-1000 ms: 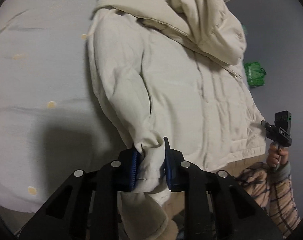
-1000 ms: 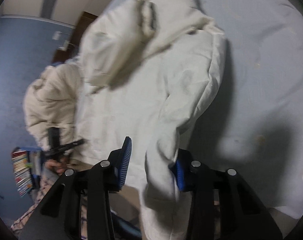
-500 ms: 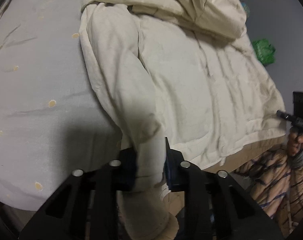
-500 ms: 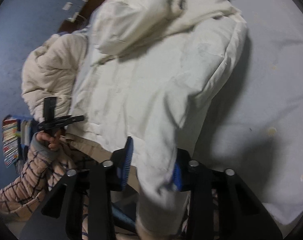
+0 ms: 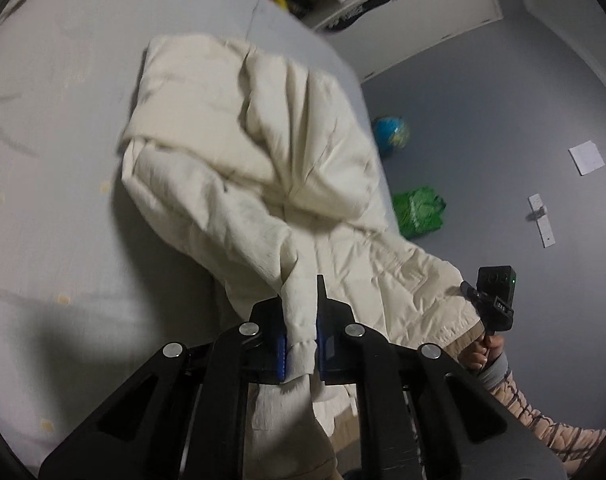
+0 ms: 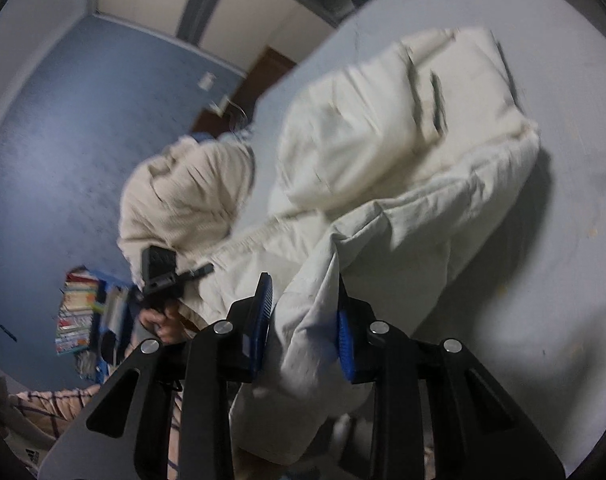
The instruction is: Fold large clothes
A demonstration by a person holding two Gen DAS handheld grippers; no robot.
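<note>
A large cream padded jacket point(image 5: 231, 168) lies on a pale grey bed point(image 5: 43, 200), its hood end far from me. My left gripper point(image 5: 300, 336) is shut on the jacket's left sleeve point(image 5: 299, 320) near the cuff and holds it lifted off the bed. In the right wrist view the jacket point(image 6: 403, 128) fills the middle. My right gripper point(image 6: 303, 320) holds the right sleeve point(image 6: 307, 320) between its blue pads, also lifted; the jaws stand fairly wide around the thick sleeve.
A second cream garment point(image 6: 183, 196) hangs at the bed's left edge. On the blue floor lie a green bag point(image 5: 419, 212), a globe ball point(image 5: 391, 132) and stacked books point(image 6: 75, 312). The bed point(image 6: 563, 280) extends right.
Both grippers have risen and tilted up with the sleeves. The sleeves now hang lifted off the bed, and more of the room shows beyond the jacket.
</note>
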